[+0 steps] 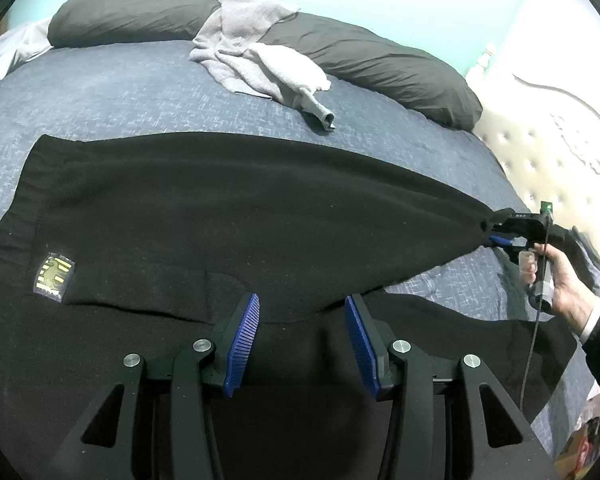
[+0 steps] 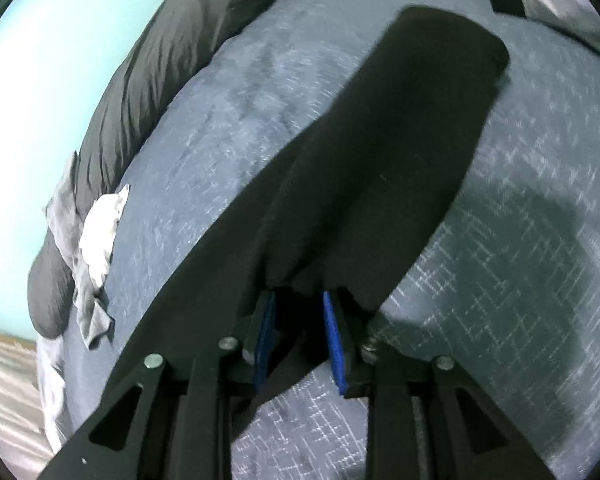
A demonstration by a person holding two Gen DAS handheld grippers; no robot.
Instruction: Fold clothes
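Nearest the left camera, the left gripper (image 1: 302,340) hovers low over black trousers (image 1: 180,216), its blue pads spread wide with only cloth showing between them and nothing held. The trousers lie spread across a blue bedspread (image 1: 100,92), a small yellow label (image 1: 54,276) near the waistband on the left. Off to the right, a hand (image 1: 568,284) holds the right gripper (image 1: 494,230), which is clamped onto the end of one trouser leg and draws it taut, lifted off the bed. The right camera confirms it: dark cloth is bunched between the nearly closed pads, and the leg runs away toward the far side of the bed.

Farther back, a crumpled grey garment (image 1: 252,48) lies against a long dark pillow (image 1: 380,60).

The step in hand appears to be stretching or carrying that leg for a fold. The next move likely calls for keeping the leg tensioned and aligned while the left gripper steadies or pins the body.
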